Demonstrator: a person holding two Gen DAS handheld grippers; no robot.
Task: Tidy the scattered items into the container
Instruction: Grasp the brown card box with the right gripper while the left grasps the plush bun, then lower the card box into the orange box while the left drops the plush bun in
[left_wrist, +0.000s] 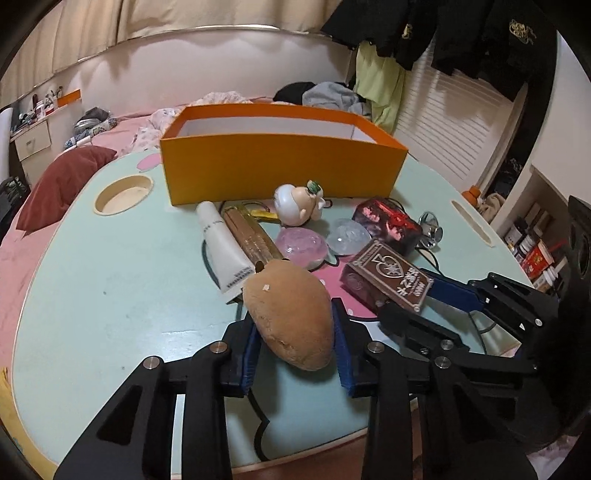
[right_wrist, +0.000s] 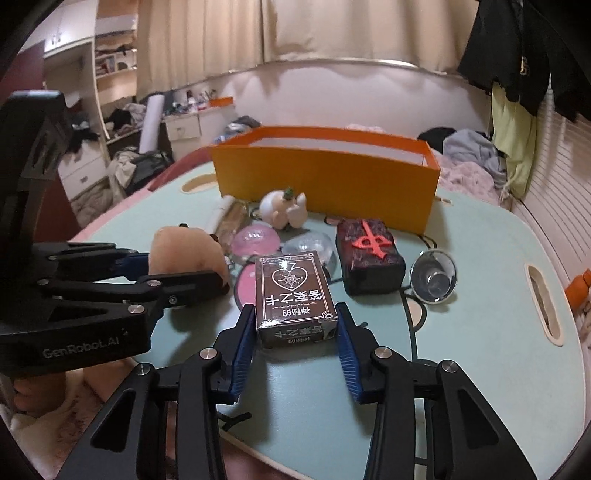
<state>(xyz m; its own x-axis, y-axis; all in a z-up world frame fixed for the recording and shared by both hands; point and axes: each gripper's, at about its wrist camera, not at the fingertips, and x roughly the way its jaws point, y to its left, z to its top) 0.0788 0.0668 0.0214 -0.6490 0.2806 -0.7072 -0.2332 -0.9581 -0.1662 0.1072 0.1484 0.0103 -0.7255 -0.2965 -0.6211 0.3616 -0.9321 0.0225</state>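
Both grabs look made at the same time here, so there's double the chance of a fumble. The left gripper (left_wrist: 295, 343) has its fingers clamped on the tan plush toy (left_wrist: 290, 314), down at 6 o'clock in the left wrist view. The right gripper (right_wrist: 295, 339) has its fingers pressed on the sides of the brown card box (right_wrist: 293, 295), also at about 6 o'clock in its own view. Both things sit at the near end of the bench (left_wrist: 110, 277), and the orange container (left_wrist: 280, 166) is at 12 o'clock behind the clutter.

What I'd worry about:

- The plush is soft and rounded, and the fingers only hold its near end. I'd guess it could squish and squirm out on the lift, or droop forward and drag over the white tube (left_wrist: 225, 251) and the gold tubes (left_wrist: 251, 236) that it rests against.
- The card box is slick-looking and gripped only at its near end, so it may pivot nose-down.
- The two grippers are just beside each other, so lifting together could knock them.
- The path to the container runs over the pink ball (left_wrist: 303, 247), the clear ball (left_wrist: 347, 234) and the white figurine (left_wrist: 297, 203). A low carry could send the balls rolling.
- The container wall is tall, so a low approach could shove it.
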